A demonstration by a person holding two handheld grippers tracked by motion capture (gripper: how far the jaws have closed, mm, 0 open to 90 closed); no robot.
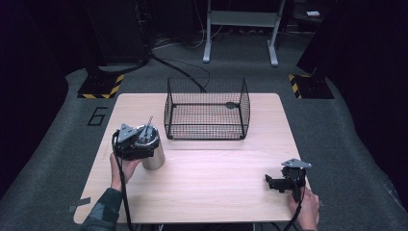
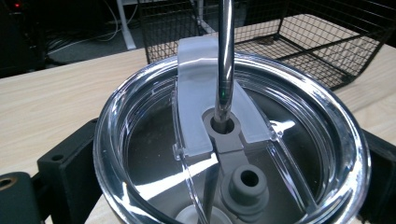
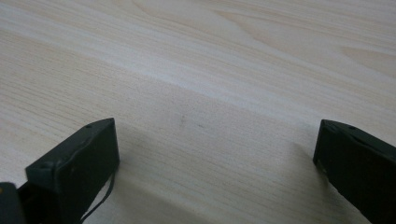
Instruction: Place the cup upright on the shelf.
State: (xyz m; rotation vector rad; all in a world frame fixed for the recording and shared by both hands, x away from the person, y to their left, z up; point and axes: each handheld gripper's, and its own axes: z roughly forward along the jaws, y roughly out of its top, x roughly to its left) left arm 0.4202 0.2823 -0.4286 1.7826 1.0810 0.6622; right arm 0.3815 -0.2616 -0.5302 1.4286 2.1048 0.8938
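Observation:
A steel tumbler [image 1: 155,155] with a clear lid [image 2: 140,140] and a metal straw [image 2: 225,60] is at the table's left side. My left gripper [image 1: 137,144] is shut on it just below the rim, one black finger [image 2: 65,172] pressed against each side. I cannot tell whether the tumbler's base rests on the wood. My right gripper [image 1: 275,183] is low over the table near the front right corner. It is open, its fingers [image 3: 74,163] spread wide over bare wood with nothing between them.
A black wire basket [image 1: 207,108] stands open-topped at the back middle of the light wooden table [image 1: 216,178], just beyond the tumbler. It looks empty apart from a small dark spot at its far wall. Dark floor, cables and stands surround the table.

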